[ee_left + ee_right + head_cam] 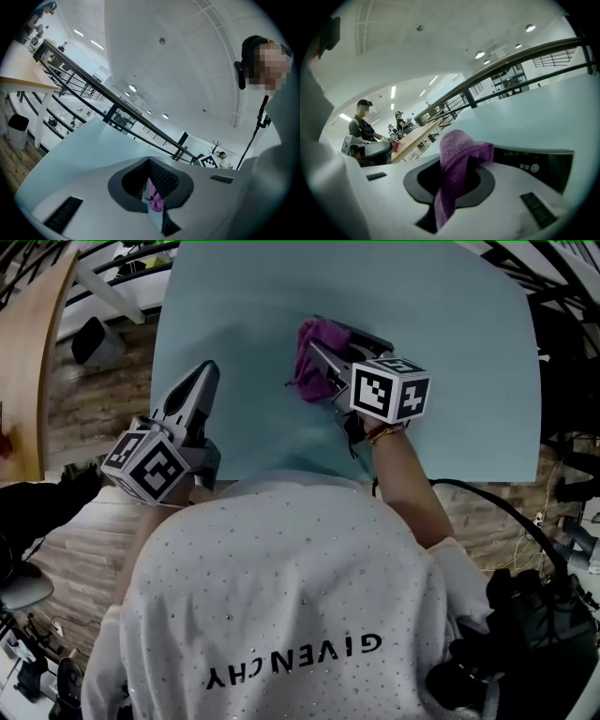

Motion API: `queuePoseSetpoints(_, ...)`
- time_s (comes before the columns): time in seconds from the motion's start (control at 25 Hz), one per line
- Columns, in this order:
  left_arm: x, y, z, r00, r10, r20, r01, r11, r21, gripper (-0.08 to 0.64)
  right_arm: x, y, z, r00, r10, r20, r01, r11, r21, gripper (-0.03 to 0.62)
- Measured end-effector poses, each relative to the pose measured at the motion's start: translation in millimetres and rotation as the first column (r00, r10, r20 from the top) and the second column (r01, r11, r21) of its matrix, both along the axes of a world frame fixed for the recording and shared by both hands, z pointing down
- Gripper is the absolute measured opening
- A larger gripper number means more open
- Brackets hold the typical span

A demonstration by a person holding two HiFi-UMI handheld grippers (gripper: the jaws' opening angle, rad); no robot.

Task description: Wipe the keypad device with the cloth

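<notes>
The right gripper (327, 371) is clamping its jaws on the purple cloth (458, 152), which is bulging out past the fingertips and hanging down between them. The keypad device (536, 166) is lying on the table (450, 352) just beyond the fingertips and to their right, its long side seemingly running across the jaws, with the cloth bunching at its near end. The left gripper (203, 378) is waiting well apart, jaws together and holding nothing, so the right one is nearer for wiping.
</notes>
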State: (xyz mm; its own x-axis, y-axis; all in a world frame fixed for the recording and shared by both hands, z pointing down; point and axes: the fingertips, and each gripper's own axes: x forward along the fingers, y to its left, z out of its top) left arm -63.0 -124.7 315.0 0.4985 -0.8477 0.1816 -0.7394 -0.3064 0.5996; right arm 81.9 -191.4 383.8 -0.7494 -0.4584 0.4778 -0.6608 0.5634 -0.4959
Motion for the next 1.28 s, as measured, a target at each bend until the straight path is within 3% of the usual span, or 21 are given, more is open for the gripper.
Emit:
queuePoseSetpoints(0.32,0.0,-15.0,9.1,1.0,0.019,-0.014,-0.02,0.999,-0.027,0.0,6.2,-0.1,6.1,1.0,0.011,-0.016,-0.012,1.0,-0.026,0.044)
queuePoseSetpoints(0.96,35.3,-37.0,35.2,0.991,0.126,-0.055,-0.129,0.99,-0.064,0.0,53.9,6.6,10.4,0.993,0.11,-0.029,-0.111,0.993,-0.041,0.044)
queuePoseSetpoints(1.28,52.3,-41.0,55.3,0.982,0.152,-0.115,-0.164,0.981,-0.101,0.0,78.3,12.7,18.1,0.985,0.173,-0.023,-0.175,0.983,-0.059,0.044)
